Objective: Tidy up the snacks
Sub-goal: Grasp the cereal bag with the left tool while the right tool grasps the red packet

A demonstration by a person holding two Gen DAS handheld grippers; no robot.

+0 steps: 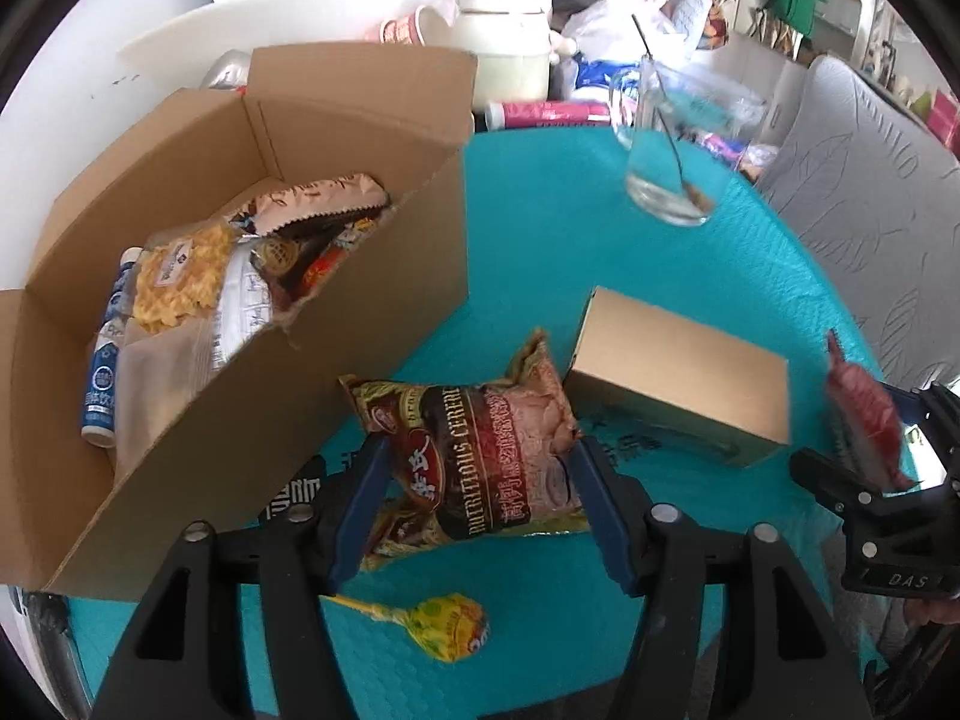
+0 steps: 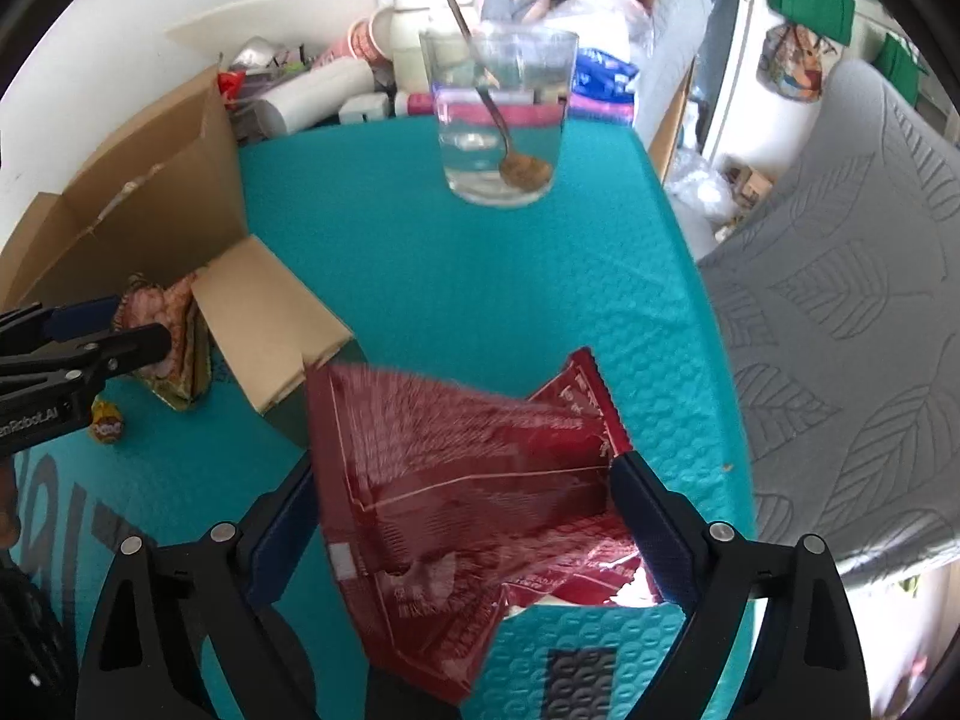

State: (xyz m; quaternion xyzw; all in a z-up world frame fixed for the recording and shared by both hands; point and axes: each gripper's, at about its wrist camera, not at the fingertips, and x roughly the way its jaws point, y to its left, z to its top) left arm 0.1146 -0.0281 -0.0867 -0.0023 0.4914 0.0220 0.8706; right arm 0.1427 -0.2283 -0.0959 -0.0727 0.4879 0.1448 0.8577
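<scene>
A brown "Nutritious Cereal" packet [image 1: 498, 402] lies flat on the teal mat [image 1: 540, 240], beside the big open cardboard box [image 1: 300, 396] that holds several snacks. My left gripper [image 1: 480, 450] straddles this packet, one blue pad along each side edge, jaws spread and not squeezing it. A red foil packet [image 2: 432, 438], blurred, stands tilted between the fingers of my right gripper [image 2: 465, 468], which is open wide with a gap at the left pad. A yellow lollipop [image 1: 444, 624] rests under the left gripper.
A small tan box [image 1: 678, 384] lies between the two grippers. At the mat's far side stands a glass of water with a spoon [image 2: 498, 120]. Kettle, cups and bags crowd the back. A grey quilted cushion [image 2: 840, 330] borders the mat on the right.
</scene>
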